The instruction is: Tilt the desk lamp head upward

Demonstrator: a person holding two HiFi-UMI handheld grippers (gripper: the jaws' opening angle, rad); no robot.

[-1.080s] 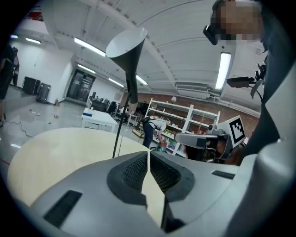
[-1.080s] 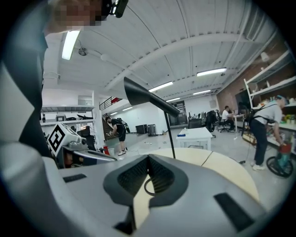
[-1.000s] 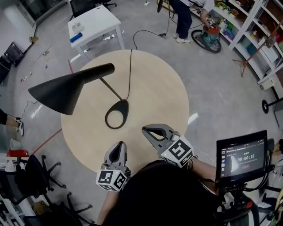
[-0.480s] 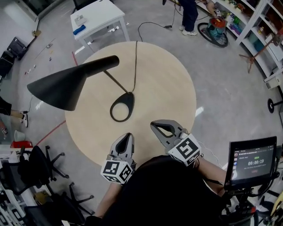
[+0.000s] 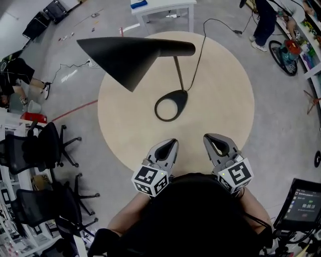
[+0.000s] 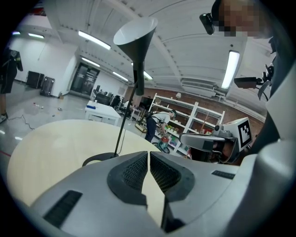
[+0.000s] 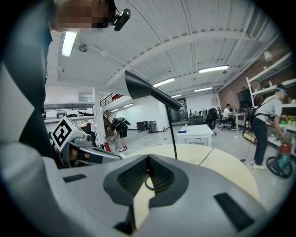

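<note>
Hovering side by side just over the near rim of the round pale wooden tabletop [image 5: 228,95], the two grey grippers are pointing away from the person's dark-clothed body [image 5: 193,216]. A small lit screen [image 5: 306,203] is standing at the person's right.

The left gripper [image 5: 173,141] is holding its jaws pressed fully together with nothing between them. In its own view, the ribbed black pads [image 6: 134,169] are meeting at their tips. The right gripper [image 5: 206,136] is doing likewise, with its jaws together, its pads [image 7: 159,173] touching and nothing in its grasp. Neither gripper is touching anything, and both are sitting apart from the lamp.

Beyond them, near the tabletop's middle, the black metal desk lamp [image 5: 165,49] is standing upright. Its flat ring-shaped base [image 5: 181,96] is resting on the wood, and a thin stem [image 5: 178,74] is rising from it to the narrow end of the long cone-shaped head [image 5: 123,57]. In the head view, the cone is reaching leftward, with its wide mouth lying toward the tabletop's left rim.

A thin black cord [image 5: 198,55] is running from the base across the far half of the tabletop and off its edge to the grey floor. Farther out, black office chairs [image 5: 37,150] are standing at the left, a white table [image 5: 165,6] is sitting behind the lamp, and a person [image 5: 266,22] is standing near shelves at the far right.
</note>
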